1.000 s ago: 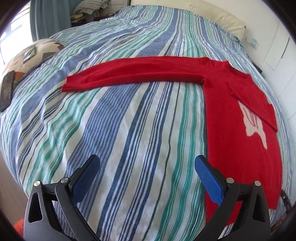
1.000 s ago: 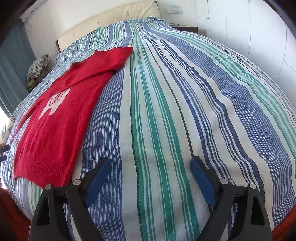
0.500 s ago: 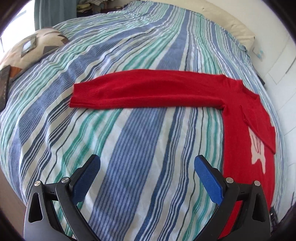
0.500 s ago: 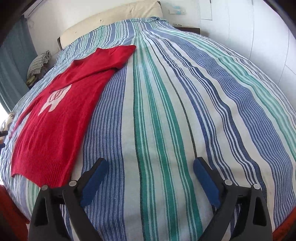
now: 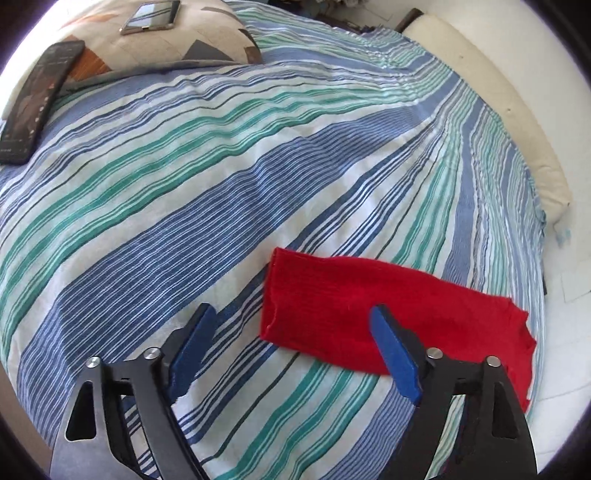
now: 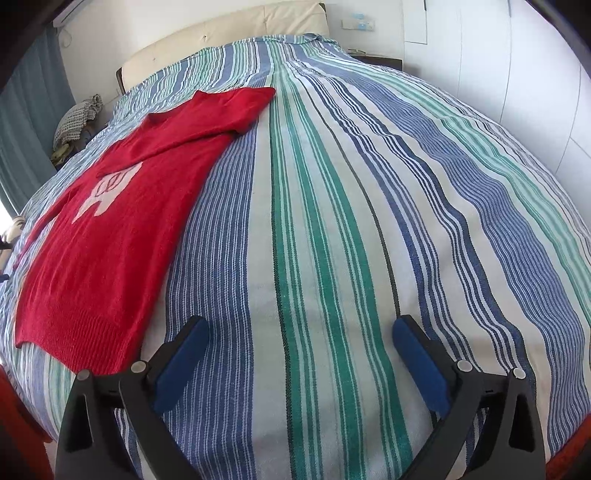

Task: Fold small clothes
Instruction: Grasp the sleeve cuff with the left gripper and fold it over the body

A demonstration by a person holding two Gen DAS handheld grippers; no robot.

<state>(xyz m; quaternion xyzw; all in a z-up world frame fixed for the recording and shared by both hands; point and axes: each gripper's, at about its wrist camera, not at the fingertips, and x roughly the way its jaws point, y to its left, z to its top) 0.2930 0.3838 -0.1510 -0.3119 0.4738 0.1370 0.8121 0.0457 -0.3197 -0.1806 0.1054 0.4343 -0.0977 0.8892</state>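
Note:
A red knit sweater with a white emblem lies flat on the striped bedspread, at the left in the right wrist view. One sleeve is folded across its top. In the left wrist view its other sleeve stretches out, cuff end toward the left. My left gripper is open, low over the bed, with the cuff just ahead between the blue pads. My right gripper is open and empty over bare bedspread, right of the sweater's hem.
A patterned pillow lies at the far left with a phone on it and a dark remote-like device beside it. A cream headboard stands at the bed's far end. White wall panels are on the right.
My left gripper has moved left and down along the sleeve to its cuff, now close to the bed. My right gripper has hardly moved. The sweater lies as before.

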